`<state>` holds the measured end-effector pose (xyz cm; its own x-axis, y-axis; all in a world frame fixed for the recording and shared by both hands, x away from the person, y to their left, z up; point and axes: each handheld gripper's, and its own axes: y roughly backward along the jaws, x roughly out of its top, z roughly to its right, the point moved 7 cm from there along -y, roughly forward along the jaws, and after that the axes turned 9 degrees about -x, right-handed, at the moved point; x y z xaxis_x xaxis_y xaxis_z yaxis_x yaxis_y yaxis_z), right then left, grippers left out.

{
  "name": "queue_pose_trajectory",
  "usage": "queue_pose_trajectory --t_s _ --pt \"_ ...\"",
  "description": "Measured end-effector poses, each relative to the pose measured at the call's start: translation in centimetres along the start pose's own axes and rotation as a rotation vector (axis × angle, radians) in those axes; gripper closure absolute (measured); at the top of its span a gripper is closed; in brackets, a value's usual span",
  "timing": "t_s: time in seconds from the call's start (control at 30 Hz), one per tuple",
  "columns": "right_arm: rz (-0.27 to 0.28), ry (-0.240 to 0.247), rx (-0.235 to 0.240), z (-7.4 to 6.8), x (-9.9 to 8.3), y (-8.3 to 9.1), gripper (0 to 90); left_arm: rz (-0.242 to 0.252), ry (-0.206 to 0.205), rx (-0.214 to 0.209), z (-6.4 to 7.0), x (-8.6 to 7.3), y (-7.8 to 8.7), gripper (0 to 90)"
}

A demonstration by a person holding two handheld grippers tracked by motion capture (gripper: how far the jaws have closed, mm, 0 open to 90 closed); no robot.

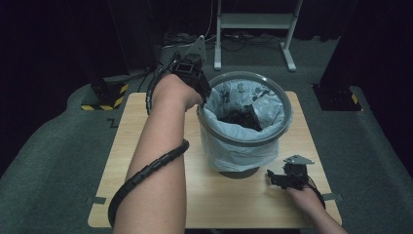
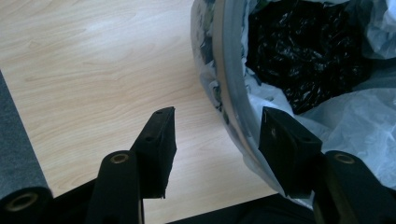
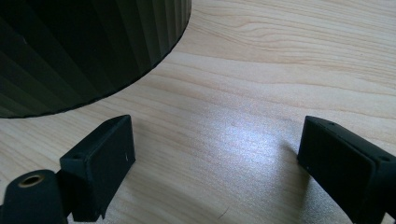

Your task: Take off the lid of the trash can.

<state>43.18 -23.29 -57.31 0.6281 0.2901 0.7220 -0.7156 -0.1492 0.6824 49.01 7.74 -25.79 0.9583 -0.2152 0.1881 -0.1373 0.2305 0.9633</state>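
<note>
The wooden table (image 1: 146, 161) stands on grey carpet, and near its middle, a little toward the far right, sits the grey bin (image 1: 287, 114), ribbed and dark at its base. A pale, printed plastic liner (image 1: 234, 151) is folded out over the bin's rim and hangs down the outside; deep inside lies a crumpled mass of black plastic (image 1: 243, 118).

The person's left forearm stretches long across the table from the near edge, a black ribbed cable wound round it, the wrist bent so the hand turns in toward the bin's far-left rim. There the left tongs (image 1: 203, 95) are released — in the left gripper view (image 2: 217, 133) the jaws stand apart, straddling the rim and its liner, one jaw outside over the table, the other over the liner on the inside. Nothing is pinched between them.

The right hand (image 1: 304, 197) rests low on the table near the front right corner, just beside the bin's base. Its right tongs (image 1: 272, 179) point left toward that base — jaws spread wide in the right gripper view (image 3: 215, 144), bare wood between them, holding nothing.
</note>
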Motion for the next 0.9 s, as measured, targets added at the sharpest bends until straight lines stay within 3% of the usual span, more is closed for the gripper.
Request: queue_pose_trajectory --t_s 0.23,0.4,0.9 --pt "0.0 0.0 0.0 0.0 0.0 0.0 10.5 0.031 -0.009 0.02 0.6 0.7 -0.5 53.3" --pt "0.0 0.0 0.0 0.0 0.0 0.0 10.5 0.01 -0.001 0.029 0.7 0.8 -1.2 55.6" --pt "0.0 0.001 0.001 0.0 0.0 0.0 10.4 -0.012 -0.033 0.054 0.8 0.8 -3.2 67.0"
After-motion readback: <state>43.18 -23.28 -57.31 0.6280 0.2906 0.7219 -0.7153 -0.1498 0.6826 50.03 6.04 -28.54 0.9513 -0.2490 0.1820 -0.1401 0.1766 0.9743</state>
